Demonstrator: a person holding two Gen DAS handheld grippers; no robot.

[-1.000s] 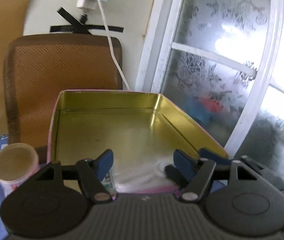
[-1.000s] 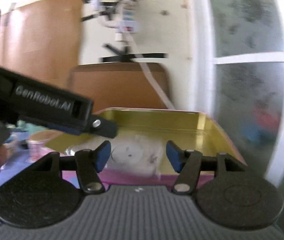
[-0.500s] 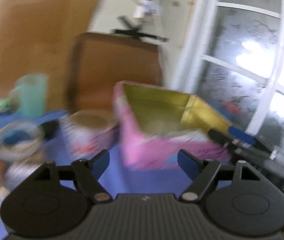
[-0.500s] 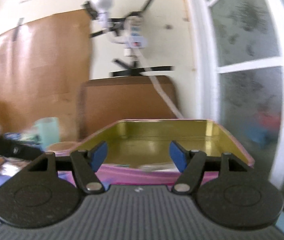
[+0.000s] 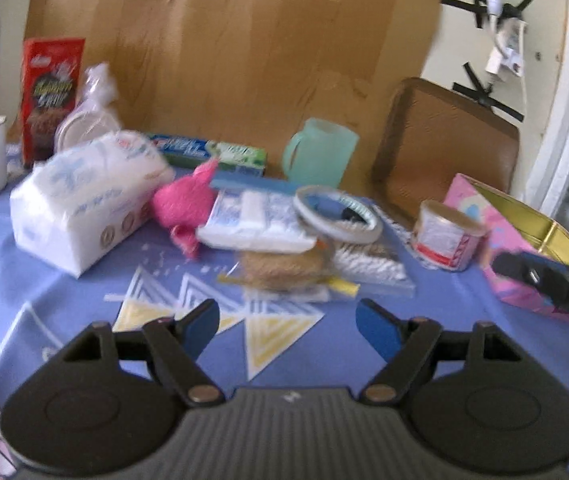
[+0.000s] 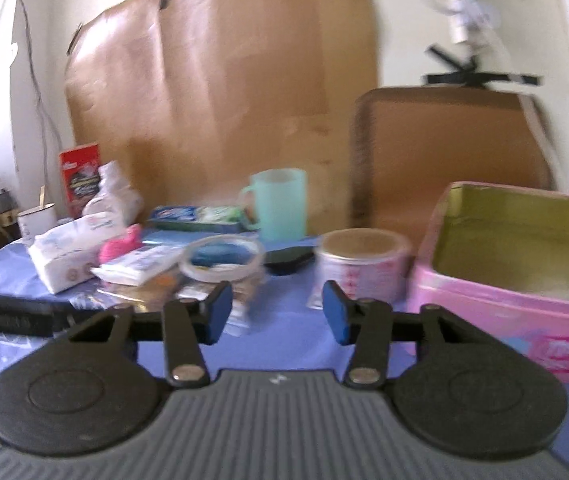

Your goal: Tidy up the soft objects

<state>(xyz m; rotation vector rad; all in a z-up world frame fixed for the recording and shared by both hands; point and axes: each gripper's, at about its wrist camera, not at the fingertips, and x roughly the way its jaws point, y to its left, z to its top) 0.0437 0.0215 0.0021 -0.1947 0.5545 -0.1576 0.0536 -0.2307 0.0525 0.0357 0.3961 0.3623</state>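
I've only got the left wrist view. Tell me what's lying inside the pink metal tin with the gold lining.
Observer: The right wrist view looks into the pink metal tin. Something pale lies at the bottom against the near wall, too blurred to identify.
Operator: Report the right claw.
Observer: Its jaws are closing with nothing between them. Only the blue tablecloth shows through the gap.

One mug, one tin, two tissue packs.
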